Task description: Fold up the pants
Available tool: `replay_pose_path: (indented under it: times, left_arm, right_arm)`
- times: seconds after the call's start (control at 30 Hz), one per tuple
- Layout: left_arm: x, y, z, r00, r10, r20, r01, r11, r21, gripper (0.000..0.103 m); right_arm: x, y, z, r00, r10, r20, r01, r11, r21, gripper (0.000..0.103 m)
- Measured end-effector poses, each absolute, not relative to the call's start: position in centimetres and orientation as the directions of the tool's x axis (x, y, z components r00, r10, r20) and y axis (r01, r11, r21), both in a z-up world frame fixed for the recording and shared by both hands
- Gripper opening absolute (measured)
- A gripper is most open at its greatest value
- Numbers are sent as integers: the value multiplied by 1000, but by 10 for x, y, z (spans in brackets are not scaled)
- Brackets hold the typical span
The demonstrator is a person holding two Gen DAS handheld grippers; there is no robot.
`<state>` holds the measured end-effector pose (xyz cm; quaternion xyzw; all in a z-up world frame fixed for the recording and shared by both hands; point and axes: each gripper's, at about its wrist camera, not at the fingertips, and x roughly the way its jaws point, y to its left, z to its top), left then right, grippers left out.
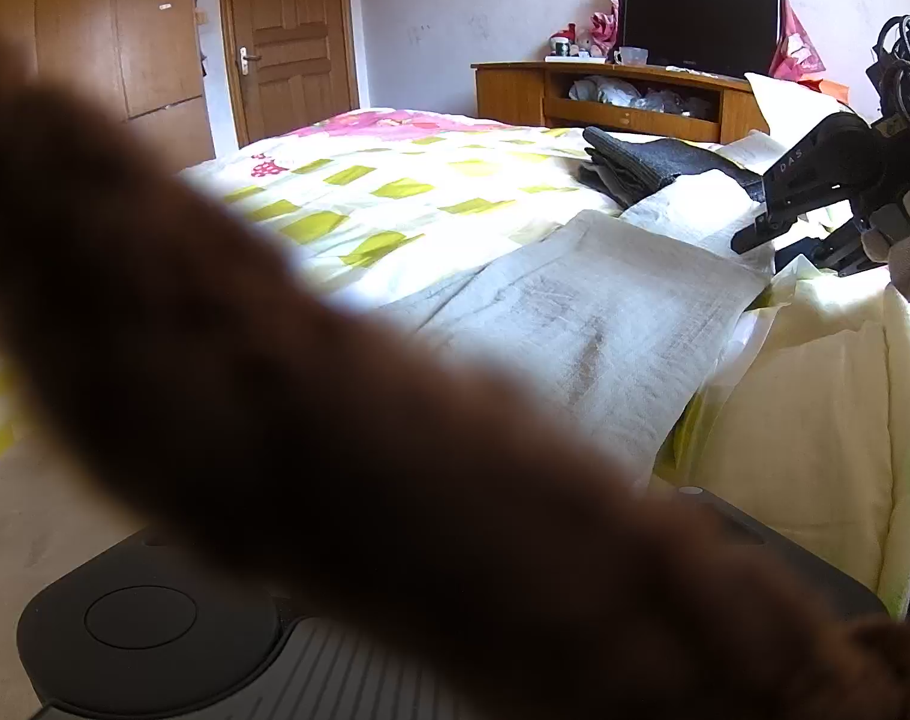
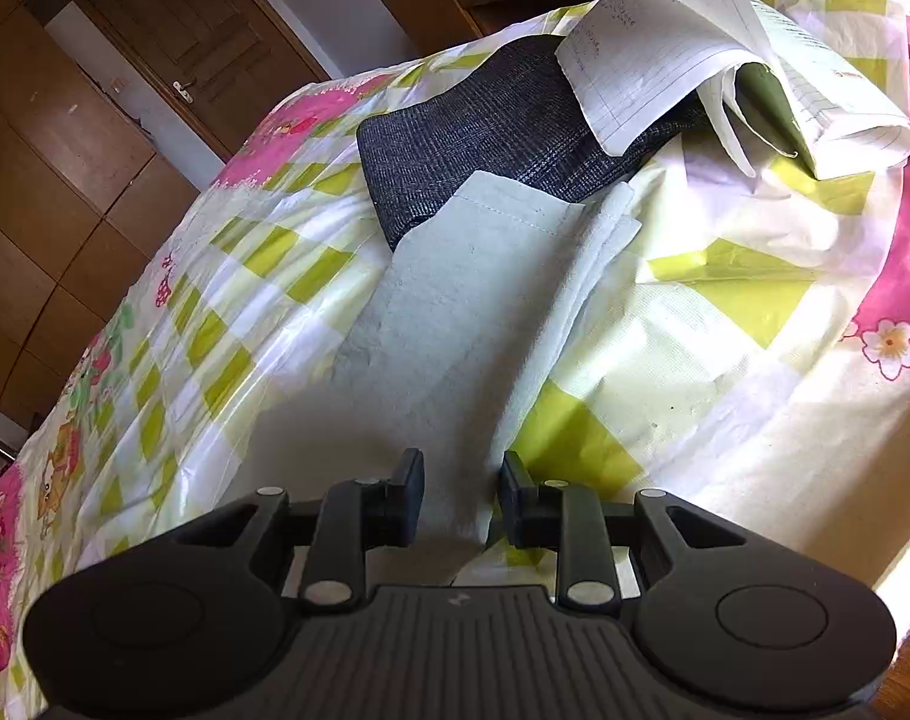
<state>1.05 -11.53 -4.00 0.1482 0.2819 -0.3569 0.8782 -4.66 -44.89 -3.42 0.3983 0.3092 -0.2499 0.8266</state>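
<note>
The pale grey pants (image 2: 455, 300) lie flat as a long strip on the bed (image 2: 724, 348), on its patterned sheet, running from the near edge toward the far side. Their far end touches a folded dark garment (image 2: 484, 138), and open lined paper sheets (image 2: 664, 54) rest on that garment. The right gripper (image 2: 462, 495) hovers over the near end of the pants with its fingers apart. In the left wrist view a blurred brown shape (image 1: 335, 420) hides the left gripper's fingers, so I cannot tell their state.
</note>
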Motion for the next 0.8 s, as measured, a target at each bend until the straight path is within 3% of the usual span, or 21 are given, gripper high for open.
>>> replay_pose_path:
  times: [0.23,0.33,0.5,0.63,0.8]
  left_arm:
    - [14,-124,-38,590,-531,-608,706,704,70,51]
    - [13,-129,-33,595,-541,-595,711,699,75,51]
    - [16,-147,-34,592,-526,-611,723,682,114,51]
    - [17,-154,-31,594,-511,-622,725,675,138,52]
    - [21,-163,-33,591,-486,-644,719,679,147,52]
  right_arm:
    - [-50,-463,-55,742,-111,-661,618,493,612,43]
    - [-61,-470,-57,813,-96,-575,551,447,705,50]
    - [-41,-478,-66,838,-94,-537,525,403,750,52]
    - [-43,-478,-56,904,-60,-423,405,436,804,52]
    - [-27,-493,-77,854,-60,-518,501,367,784,50]
